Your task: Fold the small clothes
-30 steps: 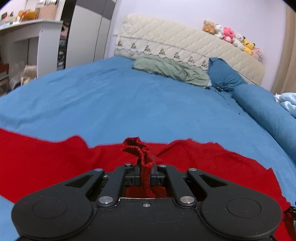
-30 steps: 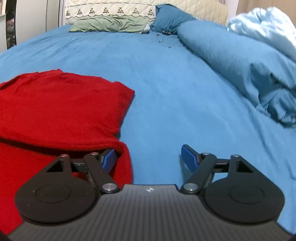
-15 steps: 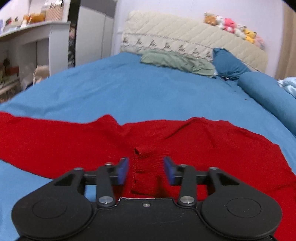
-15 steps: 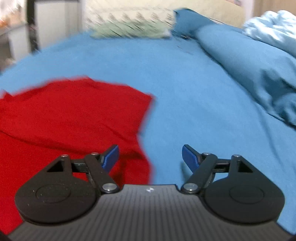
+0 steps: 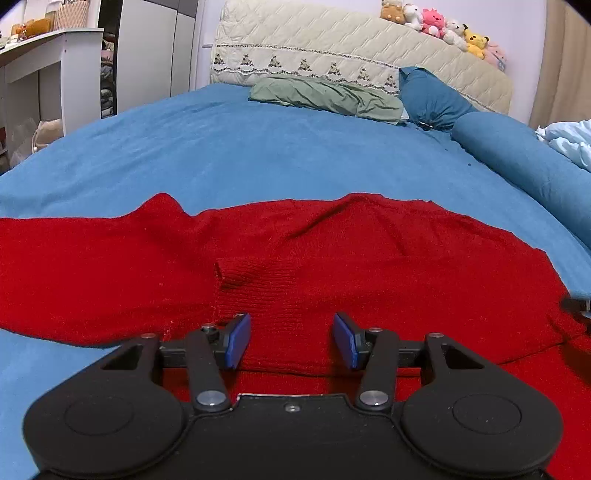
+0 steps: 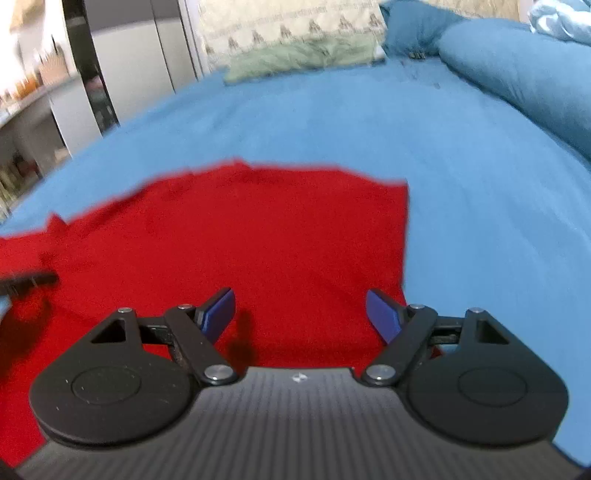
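A red knit sweater [image 5: 332, 258] lies spread on the blue bed sheet [image 5: 258, 147], a ribbed cuff folded onto its middle. My left gripper [image 5: 291, 339] is open and empty, just above the sweater's near part. In the right wrist view the sweater [image 6: 258, 240] fills the lower left, its right edge straight. My right gripper [image 6: 301, 314] is open and empty over that right part. The view is blurred. A dark tip of the other gripper [image 6: 29, 282] shows at the left edge.
A green garment [image 5: 325, 96] and a blue pillow [image 5: 432, 96] lie by the quilted headboard [image 5: 351, 51] with plush toys [image 5: 443, 26]. A rolled blue duvet [image 5: 524, 158] runs along the right. White shelves [image 5: 55, 66] stand left of the bed.
My left gripper opened and let go of the sweater's cuff, which now lies flat on the sweater. My right gripper, open throughout, swung left over the sweater.
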Available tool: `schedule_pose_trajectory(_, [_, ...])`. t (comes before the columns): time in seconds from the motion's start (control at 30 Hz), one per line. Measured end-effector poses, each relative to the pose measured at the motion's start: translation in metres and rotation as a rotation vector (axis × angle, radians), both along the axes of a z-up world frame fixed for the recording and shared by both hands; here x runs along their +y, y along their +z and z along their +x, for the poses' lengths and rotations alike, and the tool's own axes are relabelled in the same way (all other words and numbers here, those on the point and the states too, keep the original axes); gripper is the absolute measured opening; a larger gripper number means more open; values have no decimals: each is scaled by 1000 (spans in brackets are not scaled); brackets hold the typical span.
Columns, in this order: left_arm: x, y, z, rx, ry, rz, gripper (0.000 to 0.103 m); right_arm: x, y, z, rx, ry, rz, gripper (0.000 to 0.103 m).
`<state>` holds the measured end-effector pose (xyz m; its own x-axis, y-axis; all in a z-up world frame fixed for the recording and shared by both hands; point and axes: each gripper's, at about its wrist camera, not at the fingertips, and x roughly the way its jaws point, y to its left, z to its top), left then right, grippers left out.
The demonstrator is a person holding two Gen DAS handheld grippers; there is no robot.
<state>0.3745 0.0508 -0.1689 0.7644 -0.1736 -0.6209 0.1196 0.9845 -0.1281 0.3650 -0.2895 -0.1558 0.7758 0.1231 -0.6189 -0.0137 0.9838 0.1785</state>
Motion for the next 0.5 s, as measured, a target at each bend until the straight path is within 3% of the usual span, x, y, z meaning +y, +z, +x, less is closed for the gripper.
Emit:
schedule_pose_trajectory(0.13, [-2,1,1,6,5,0,57,0,1,47,3,-28,13,94])
schedule_pose_trajectory(0.27, [-1,1,4,13,4,-2,57,-14,-13,93,51,-130,1,94])
schedule_pose_trajectory(0.4, [-3,2,5,13,4,8,57,-22,-9,112,69,-170,-18,94])
schedule_pose_trajectory(0.5, [0,11,2,18,16,-28,57,-16,5,104,64,-165,-32,94])
